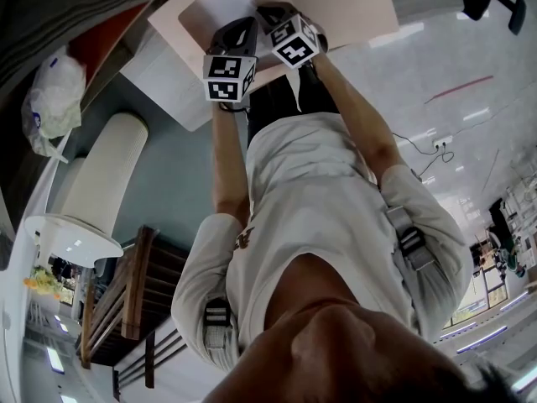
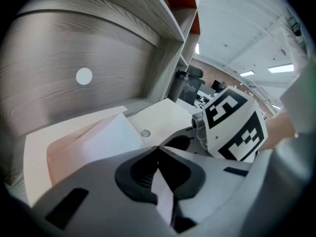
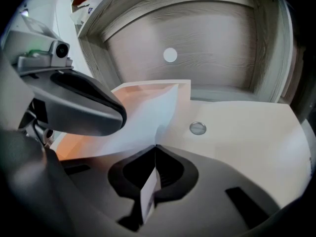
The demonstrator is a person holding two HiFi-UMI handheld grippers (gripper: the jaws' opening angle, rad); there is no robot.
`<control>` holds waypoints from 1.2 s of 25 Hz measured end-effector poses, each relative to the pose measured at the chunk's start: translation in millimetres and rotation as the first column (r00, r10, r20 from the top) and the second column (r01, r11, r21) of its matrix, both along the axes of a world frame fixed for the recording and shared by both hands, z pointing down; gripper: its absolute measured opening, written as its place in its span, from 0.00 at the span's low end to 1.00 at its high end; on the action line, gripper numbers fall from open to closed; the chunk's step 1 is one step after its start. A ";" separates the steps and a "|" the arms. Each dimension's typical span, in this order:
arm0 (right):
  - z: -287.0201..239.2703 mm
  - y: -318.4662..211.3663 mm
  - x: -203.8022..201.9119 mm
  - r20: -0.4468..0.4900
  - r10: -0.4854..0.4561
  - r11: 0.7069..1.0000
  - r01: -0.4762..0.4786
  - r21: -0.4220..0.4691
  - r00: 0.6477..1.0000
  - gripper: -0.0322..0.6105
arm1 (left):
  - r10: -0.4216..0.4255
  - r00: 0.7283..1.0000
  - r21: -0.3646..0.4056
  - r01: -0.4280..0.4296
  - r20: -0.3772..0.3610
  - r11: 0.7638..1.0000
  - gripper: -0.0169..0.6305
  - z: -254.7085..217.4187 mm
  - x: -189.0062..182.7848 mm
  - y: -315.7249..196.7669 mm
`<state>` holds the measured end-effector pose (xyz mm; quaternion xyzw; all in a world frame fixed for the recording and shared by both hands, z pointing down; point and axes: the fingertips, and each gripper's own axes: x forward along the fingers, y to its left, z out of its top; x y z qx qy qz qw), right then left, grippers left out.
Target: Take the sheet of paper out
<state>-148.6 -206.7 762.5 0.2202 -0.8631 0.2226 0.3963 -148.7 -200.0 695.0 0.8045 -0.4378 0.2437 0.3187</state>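
Jaws first: what have you got in them?

Both pairs are clenched. My right gripper (image 3: 155,146) has its pads pressed together on a thin white strip, and that strip runs straight on into the sheet of paper (image 3: 143,115). My left gripper (image 2: 158,147) is clamped the same way. Its strip is the same white as the sheet, not the cream of the envelope (image 3: 237,132), so I judge that it grips the sheet too. I can't rule out a second layer caught with it.

Where does the sheet go from there?

Away from me and a little to my left. Its near edge is at my fingertips. The rest lies on the envelope's pinkish inner face, and its far corner points at the grey wooden back wall (image 3: 212,38) of the shelf compartment. The envelope's upper leaf, the one with the snap button (image 3: 197,128), lies just to the right of my right jaws, touching the sheet's edge.

Which hand is nearer?

Neither by much. They sit side by side on that near edge, the left just beside the right, which is at the corner against the buttoned leaf.

So which way do you pull?

Back toward my body, I'd say, along the line the sheet lies on. Nothing holds the envelope down that I can see, so it may slide along with the sheet.
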 end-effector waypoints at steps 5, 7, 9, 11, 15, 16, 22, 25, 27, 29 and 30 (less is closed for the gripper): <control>0.8 -0.9 0.5 0.008 0.009 1.000 -0.009 -0.008 1.000 0.08 | 0.005 1.000 -0.003 -0.005 -0.002 1.000 0.06 0.3 4.4 -3.1; 0.4 -1.0 2.4 0.008 0.011 1.000 -0.011 -0.007 1.000 0.08 | 0.007 1.000 -0.003 -0.007 -0.003 1.000 0.06 -0.4 6.7 -4.1; -0.1 -1.4 5.5 0.007 0.013 1.000 -0.013 -0.008 1.000 0.08 | 0.011 1.000 -0.003 -0.011 -0.002 1.000 0.06 -1.3 9.0 -5.3; -0.2 -1.8 9.5 0.006 0.024 1.000 -0.024 -0.017 1.000 0.08 | 0.014 1.000 -0.002 -0.014 0.000 1.000 0.06 -2.1 11.4 -6.4; -2.2 -4.1 18.3 0.011 0.042 0.999 -0.042 -0.023 0.999 0.08 | 0.022 1.000 -0.002 -0.022 0.001 1.000 0.06 -4.4 18.0 -8.2; -2.3 -4.4 19.9 0.011 0.044 0.999 -0.044 -0.024 0.999 0.08 | 0.024 1.000 -0.002 -0.024 0.002 1.000 0.06 -4.7 19.1 -8.5; -2.3 -8.1 31.1 0.018 0.072 0.997 -0.072 -0.027 0.997 0.08 | 0.036 0.999 0.001 -0.036 0.003 0.999 0.06 -6.6 26.8 -8.9; -3.1 -9.2 35.9 0.022 0.084 0.996 -0.083 -0.022 0.996 0.08 | 0.046 0.999 0.001 -0.046 0.004 0.999 0.06 -6.8 31.3 -7.9; -3.5 -9.3 40.8 0.022 0.097 0.995 -0.096 -0.026 0.995 0.08 | 0.049 0.999 0.001 -0.049 0.003 0.999 0.06 -7.5 34.4 -7.2; -3.6 -9.8 45.7 0.025 0.117 0.993 -0.116 -0.035 0.993 0.08 | 0.048 0.999 0.000 -0.048 -0.005 0.999 0.06 -8.4 36.9 -6.9; -3.5 -10.3 48.2 0.029 0.128 0.991 -0.127 -0.039 0.991 0.08 | 0.046 0.999 0.001 -0.046 -0.011 0.999 0.06 -8.9 38.1 -6.7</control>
